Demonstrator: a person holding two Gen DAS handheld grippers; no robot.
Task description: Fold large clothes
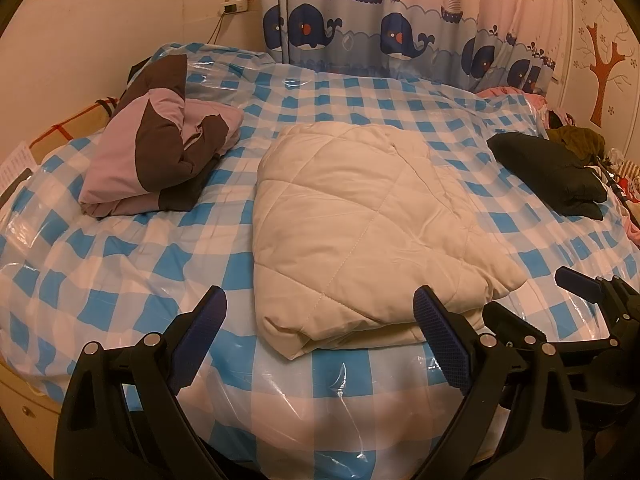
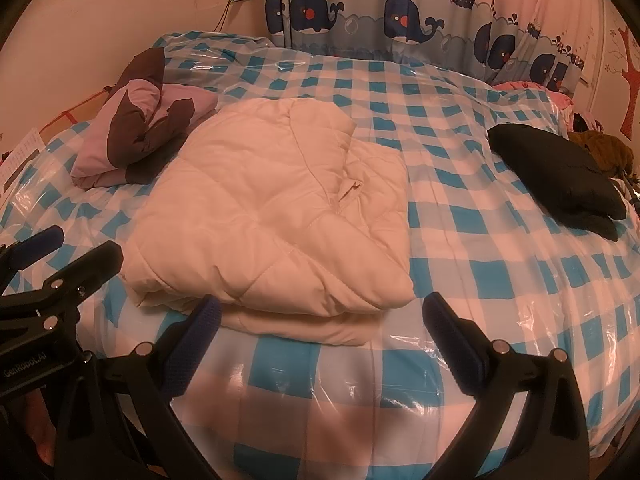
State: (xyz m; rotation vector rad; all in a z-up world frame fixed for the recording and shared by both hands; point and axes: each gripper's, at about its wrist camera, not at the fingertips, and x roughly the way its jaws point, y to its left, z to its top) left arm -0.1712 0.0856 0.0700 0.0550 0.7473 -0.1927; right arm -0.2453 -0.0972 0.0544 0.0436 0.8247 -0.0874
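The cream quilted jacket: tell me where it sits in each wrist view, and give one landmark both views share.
Left wrist view: the cream quilted jacket lies folded at centre, slightly right, its near edge between the left tool fingers.
Right wrist view: the jacket lies left of centre, just beyond the right tool.
Shared landmark: the folded pink and brown jacket, at upper left in both.

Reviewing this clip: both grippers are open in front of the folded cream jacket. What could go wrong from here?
1. The cream quilted jacket lies in loose puffy layers; pinching only the top layer could unfold it.
2. It rests on glossy plastic over the checked bedding; a finger may snag the film or the bundle may slide.
3. The left gripper and right gripper sit close together and could collide.
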